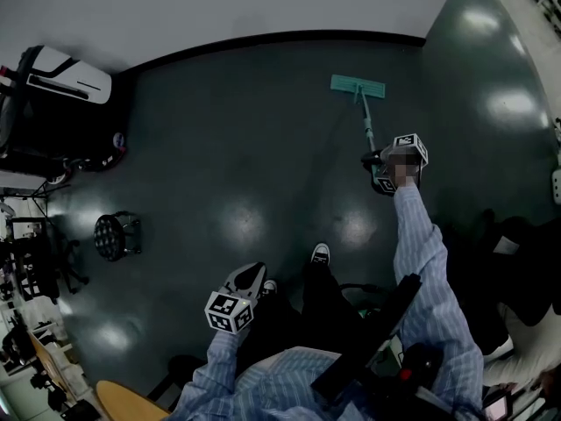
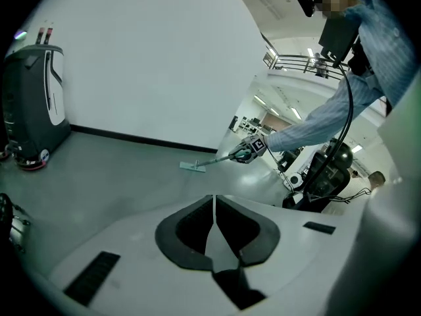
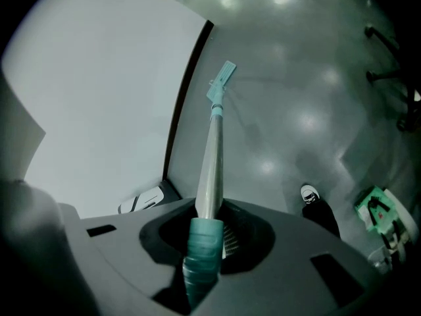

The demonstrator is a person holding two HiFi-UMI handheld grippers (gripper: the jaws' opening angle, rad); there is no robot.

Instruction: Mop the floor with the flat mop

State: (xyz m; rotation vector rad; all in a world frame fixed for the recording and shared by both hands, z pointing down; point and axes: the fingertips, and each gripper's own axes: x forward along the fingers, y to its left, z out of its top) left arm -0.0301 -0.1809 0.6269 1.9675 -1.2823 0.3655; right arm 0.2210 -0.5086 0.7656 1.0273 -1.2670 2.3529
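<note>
Looking at the big stuff first: we've got a wide dark floor (image 1: 245,147) running up to a pale wall (image 1: 219,7). Honestly, we can't tell which patches are already mopped. No wet streaks show up clearly in this dim light, so the job could be barely started or partway through.

The flat mop (image 1: 357,85) has its teal head lying flat on the floor, near the black baseboard (image 1: 263,40), and its pole (image 1: 366,123) slants back toward us. Our right gripper (image 3: 209,236) is clamped on the teal grip (image 3: 200,242) at the pole's near end, with that arm stretched well out. Our left gripper (image 2: 214,224) hangs near our shoes (image 1: 321,253), jaws pressed together on nothing, well apart from the mop.

So it's a one-handed reach, and we'd guess the whole stretch between mop head and shoes is left to cover.
</note>
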